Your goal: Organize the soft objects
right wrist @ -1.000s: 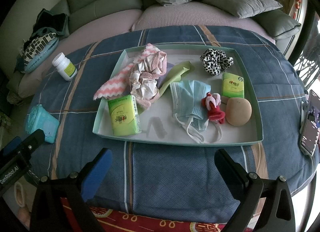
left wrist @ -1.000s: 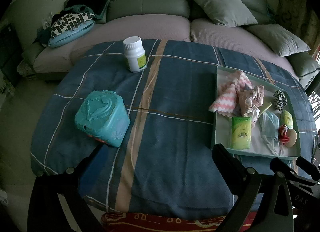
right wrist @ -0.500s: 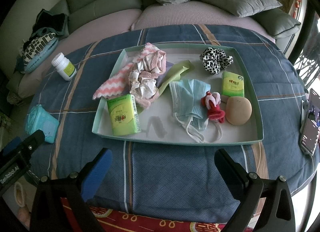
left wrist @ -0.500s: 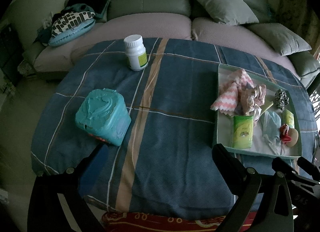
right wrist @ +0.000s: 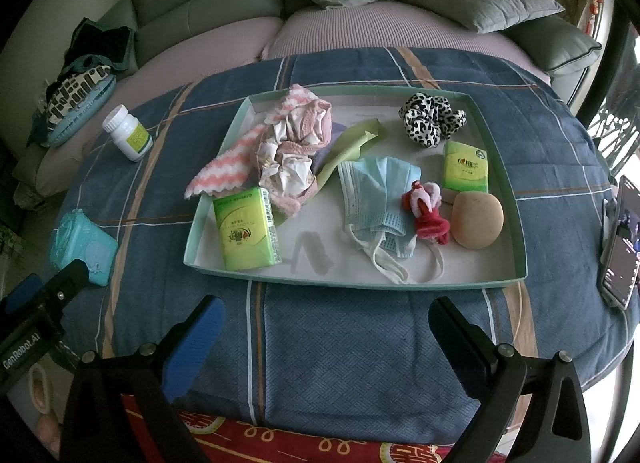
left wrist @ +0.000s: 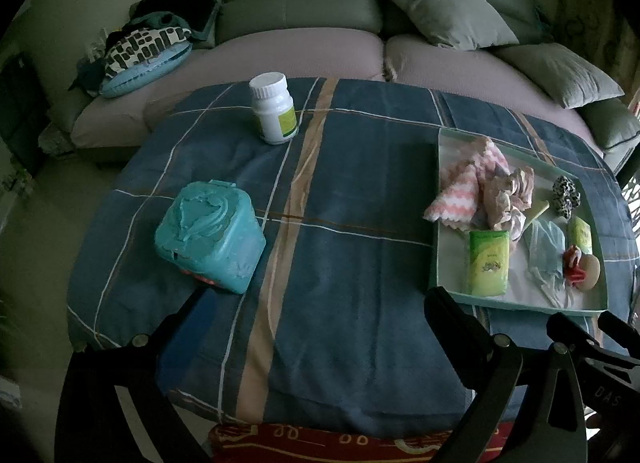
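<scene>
At the bottom of the frame the left gripper (left wrist: 316, 319) hangs over a blue plaid cloth (left wrist: 360, 191), its two dark fingers spread wide with nothing between them. Just above the left finger, at centre left, sits a teal lidded box (left wrist: 210, 237). A white pill bottle (left wrist: 274, 108) stands upright near the cloth's far edge, upper centre. At the right lies a shallow pale-green tray (left wrist: 435, 223) holding a pink zigzag cloth (left wrist: 460, 193), a green tissue pack (left wrist: 489, 263), a blue face mask (left wrist: 546, 247) and a leopard-print scrunchie (left wrist: 565, 196). The other gripper (left wrist: 588, 343) shows in the lower right corner. A grey sofa (left wrist: 300, 3) with cushions fills the top
</scene>
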